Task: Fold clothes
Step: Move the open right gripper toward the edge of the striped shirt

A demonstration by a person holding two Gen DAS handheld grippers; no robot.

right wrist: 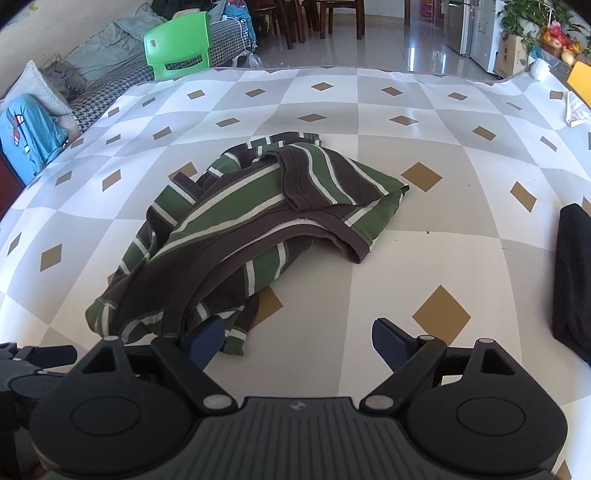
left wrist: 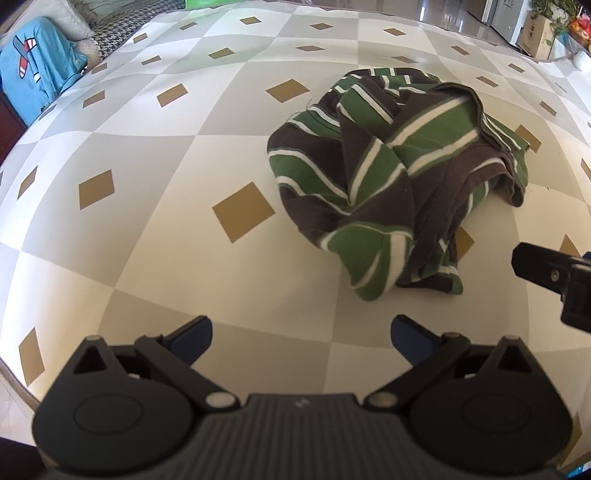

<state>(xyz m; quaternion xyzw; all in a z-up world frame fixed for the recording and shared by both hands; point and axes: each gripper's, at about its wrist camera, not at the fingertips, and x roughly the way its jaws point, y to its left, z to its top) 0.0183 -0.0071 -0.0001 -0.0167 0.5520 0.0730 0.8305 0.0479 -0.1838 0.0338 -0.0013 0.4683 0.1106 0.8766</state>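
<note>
Diagonally bunched striped shirt (right wrist: 236, 236), unfolded

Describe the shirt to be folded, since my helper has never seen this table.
Look at the big table covered in a grey-and-white checked cloth with tan diamonds. Near its middle lies a crumpled shirt, striped green, brown and white. The only other cloth on the table is plain black, at the right edge.

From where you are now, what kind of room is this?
Probably a home living and dining area: wooden dining chairs, a sofa with cushions and a fridge surround the checked tablecloth holding the crumpled striped shirt.
</note>
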